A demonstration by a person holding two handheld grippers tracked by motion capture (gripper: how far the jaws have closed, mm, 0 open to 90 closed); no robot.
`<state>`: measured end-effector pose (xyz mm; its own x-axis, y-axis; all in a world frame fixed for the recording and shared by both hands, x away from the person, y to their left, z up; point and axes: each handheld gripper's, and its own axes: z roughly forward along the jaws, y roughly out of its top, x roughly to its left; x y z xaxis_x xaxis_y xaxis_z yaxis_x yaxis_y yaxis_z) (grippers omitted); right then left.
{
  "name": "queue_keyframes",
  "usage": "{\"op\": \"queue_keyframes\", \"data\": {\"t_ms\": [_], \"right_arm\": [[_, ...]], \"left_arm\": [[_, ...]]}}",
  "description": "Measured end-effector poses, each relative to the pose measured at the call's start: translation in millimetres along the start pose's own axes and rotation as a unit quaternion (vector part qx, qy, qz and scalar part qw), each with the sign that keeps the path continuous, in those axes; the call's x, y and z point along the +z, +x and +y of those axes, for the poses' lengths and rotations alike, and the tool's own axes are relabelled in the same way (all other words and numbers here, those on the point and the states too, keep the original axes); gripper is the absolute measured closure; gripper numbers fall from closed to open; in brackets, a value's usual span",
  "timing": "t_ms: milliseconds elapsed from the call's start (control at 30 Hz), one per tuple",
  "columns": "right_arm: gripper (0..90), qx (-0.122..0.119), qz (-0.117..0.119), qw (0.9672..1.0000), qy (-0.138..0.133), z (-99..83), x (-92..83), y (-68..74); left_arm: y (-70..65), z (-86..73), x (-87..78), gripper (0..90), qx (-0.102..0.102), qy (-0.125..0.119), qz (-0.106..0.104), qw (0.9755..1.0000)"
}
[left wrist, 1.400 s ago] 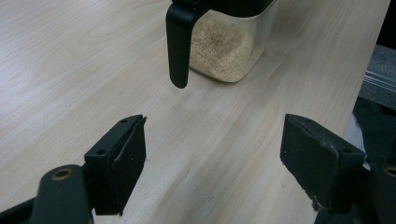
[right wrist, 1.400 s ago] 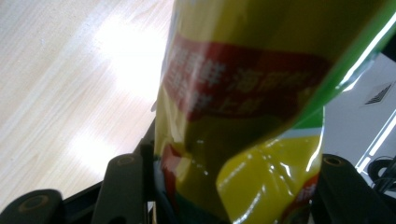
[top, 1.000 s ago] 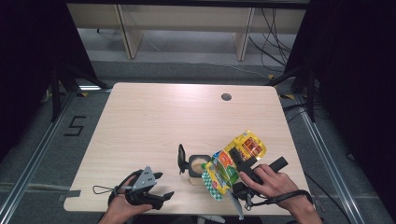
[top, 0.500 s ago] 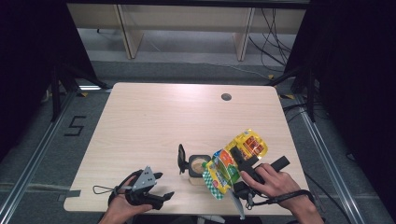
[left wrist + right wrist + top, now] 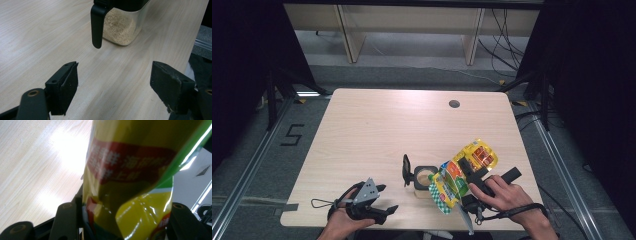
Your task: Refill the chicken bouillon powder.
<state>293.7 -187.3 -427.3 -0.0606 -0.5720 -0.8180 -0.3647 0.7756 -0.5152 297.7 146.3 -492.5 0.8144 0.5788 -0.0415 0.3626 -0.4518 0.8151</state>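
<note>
The far and left parts of the table (image 5: 377,125) lie bare; near the front edge a jar (image 5: 424,177) and snack bag (image 5: 462,172) block the right side

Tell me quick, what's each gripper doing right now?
Left gripper: jaws open, holding nothing, aimed at the clear container.
Right gripper: jaws closed on the yellow snack bag.
</note>
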Motion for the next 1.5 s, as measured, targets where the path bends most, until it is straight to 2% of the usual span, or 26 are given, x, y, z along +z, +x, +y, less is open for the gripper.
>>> {"op": "queue_keyframes", "data": {"t_ms": [133,233,267,333,400,467,533,567,600,667,767,933,967,1000,1033,1100,1133,1167,1200,1233,1300,1333,1367,1433,1467,1500], "right_arm": [[50.2,0.001,0.0,1.0,0.0,0.2,0.0,0.3],[50.2,0.0,-0.001,1.0,-0.001,0.8,-0.3,0.1],[50.2,0.0,-0.002,1.0,-0.002,0.9,-0.3,0.1],[50.2,-0.001,0.0,1.0,-0.002,1.0,0.1,-0.1],[50.2,0.0,-0.001,1.0,-0.001,0.8,0.0,0.1],[50.2,-0.001,-0.001,1.0,-0.001,0.5,-0.2,0.0],[50.2,-0.001,-0.001,1.0,-0.001,0.1,-0.4,-0.3],[50.2,-0.001,0.009,1.0,-0.001,-0.3,-0.3,-1.3],[50.2,-0.002,0.001,1.0,-0.001,-0.5,-0.4,-1.1],[50.1,-0.002,0.007,1.0,-0.001,-0.6,-0.4,-1.5],[50.2,-0.002,0.0,1.0,-0.001,-0.2,-0.3,-0.6],[50.2,-0.005,0.0,1.0,-0.001,0.7,0.0,0.0],[50.2,-0.006,0.014,0.9999,-0.001,0.8,0.3,-1.4],[50.2,-0.006,0.014,0.9999,-0.001,0.9,0.3,-1.5],[50.2,-0.006,-0.001,1.0,-0.001,0.8,-0.1,-1.0],[50.2,-0.006,-0.002,1.0,0.001,0.3,-1.0,-1.5],[50.2,-0.008,0.005,1.0,0.002,0.0,-0.9,-2.9],[50.2,-0.008,-0.002,1.0,0.004,-0.3,-1.6,-3.3],[50.2,-0.008,-0.002,1.0,0.005,-0.3,-1.7,-3.5],[50.2,-0.009,-0.002,0.9999,0.005,0.0,-1.7,-3.7],[50.3,-0.011,-0.002,0.9999,0.004,1.0,-1.4,-3.7],[50.2,-0.011,0.012,0.9999,0.001,1.4,-0.9,-4.7],[50.2,-0.014,0.011,0.9998,0.001,1.8,-1.0,-5.7],[50.2,-0.016,0.002,0.9999,0.003,2.7,-1.5,-6.5],[50.2,-0.016,0.003,0.9999,0.002,3.3,-1.2,-6.5],[50.2,-0.019,0.015,0.9997,0.002,4.3,-0.5,-7.2]], "left_arm": [[1.0,0.9,-0.8,22.1,0.013,0.003,0.0,0.9999],[1.0,0.9,-0.9,22.1,0.011,0.002,0.001,0.9999],[0.2,0.7,-1.3,22.1,0.004,0.004,0.001,1.0],[0.2,0.3,-0.4,22.1,0.005,-0.004,0.002,1.0],[1.0,0.6,-0.7,22.1,0.01,-0.003,0.001,0.9999],[0.2,0.5,-0.8,22.1,0.003,0.0,0.001,1.0],[0.1,0.8,-1.2,22.1,0.005,0.003,0.001,1.0],[0.1,0.8,-1.2,22.1,0.005,0.003,0.001,1.0],[0.2,0.8,-1.2,22.1,0.005,0.003,0.001,1.0],[0.3,0.8,-1.3,22.1,0.005,0.003,0.001,1.0],[0.8,0.9,-1.2,22.1,0.012,0.001,0.002,0.9999],[0.2,0.8,-1.4,22.1,0.005,0.004,0.001,1.0],[0.3,0.8,-1.1,22.1,0.007,0.003,0.0,1.0],[-1.0,0.3,-0.7,22.1,-0.003,0.002,0.002,1.0],[-0.9,0.3,-0.7,22.1,-0.002,0.002,0.001,1.0],[-0.5,0.5,-0.7,22.1,0.002,0.002,0.001,1.0],[-0.9,0.4,-0.7,22.1,-0.002,0.002,0.001,1.0],[-0.4,0.5,-0.7,22.1,0.001,0.003,0.001,1.0],[0.5,0.9,-0.8,22.1,0.01,0.004,0.002,0.9999],[0.5,0.8,-1.1,22.1,0.011,0.007,0.004,0.9999],[-0.8,0.6,-0.6,22.1,0.001,0.002,0.003,1.0],[-0.1,0.9,-0.8,22.1,0.007,0.003,0.003,1.0],[-0.6,0.5,-0.7,22.1,0.0,0.003,0.002,1.0],[1.6,0.8,-0.6,22.1,0.012,0.0,0.0,0.9999],[1.3,0.7,-0.5,22.1,0.01,0.0,0.001,0.9999],[1.0,0.5,-0.6,22.1,0.008,0.002,0.002,1.0]]}}
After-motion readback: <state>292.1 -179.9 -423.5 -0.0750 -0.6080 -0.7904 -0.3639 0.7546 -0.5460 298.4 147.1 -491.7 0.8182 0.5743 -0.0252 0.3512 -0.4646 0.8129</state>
